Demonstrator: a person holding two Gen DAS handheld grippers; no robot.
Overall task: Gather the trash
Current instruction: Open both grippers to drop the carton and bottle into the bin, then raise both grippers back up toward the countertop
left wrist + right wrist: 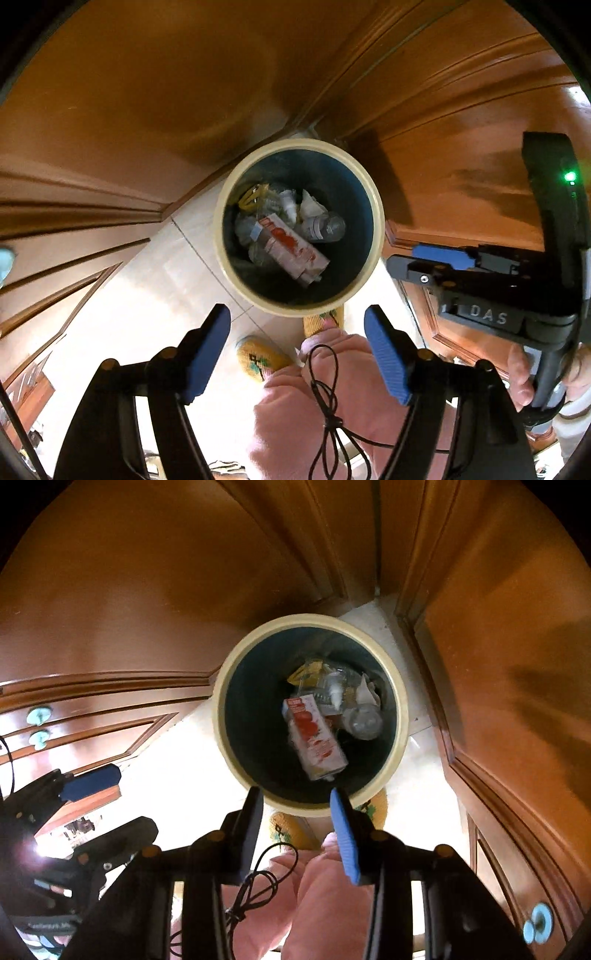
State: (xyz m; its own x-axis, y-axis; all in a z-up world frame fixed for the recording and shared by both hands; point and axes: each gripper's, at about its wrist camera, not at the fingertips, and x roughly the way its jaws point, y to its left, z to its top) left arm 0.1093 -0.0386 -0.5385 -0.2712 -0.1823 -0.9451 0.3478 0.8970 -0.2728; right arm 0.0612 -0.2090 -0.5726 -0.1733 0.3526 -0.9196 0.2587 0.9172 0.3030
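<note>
While both grippers hang over the bin (376, 236), each camera looks almost straight down into it. It stands on pale floor tiles (155, 288) in a corner of brown wood panelling (147, 110), dark inside with a cream rim.

From the left wrist view, the left gripper (297, 354) has its blue pads well apart with nothing between them. Trash lies at the bottom of the bin: a red-and-white carton (291, 254), a clear bottle (325, 229), crumpled paper (310, 206) and a yellow wrapper (251, 195). This view alone shows the right gripper's body at the right edge, a green light lit on it, and the hand (524, 373) gripping its handle.

From the right wrist view, the right gripper (297, 808) has its fingers parted more narrowly, released and empty, their tips over the near rim. The carton (314, 738) is blurred here. Only this view shows the left gripper from the side, low on the left, and turquoise knobs (38, 716) on the panelling.

Both views show pink trouser legs (295, 406) below, yellow slippers (258, 362) by the bin, and a thin black cord (325, 387) dangling.
</note>
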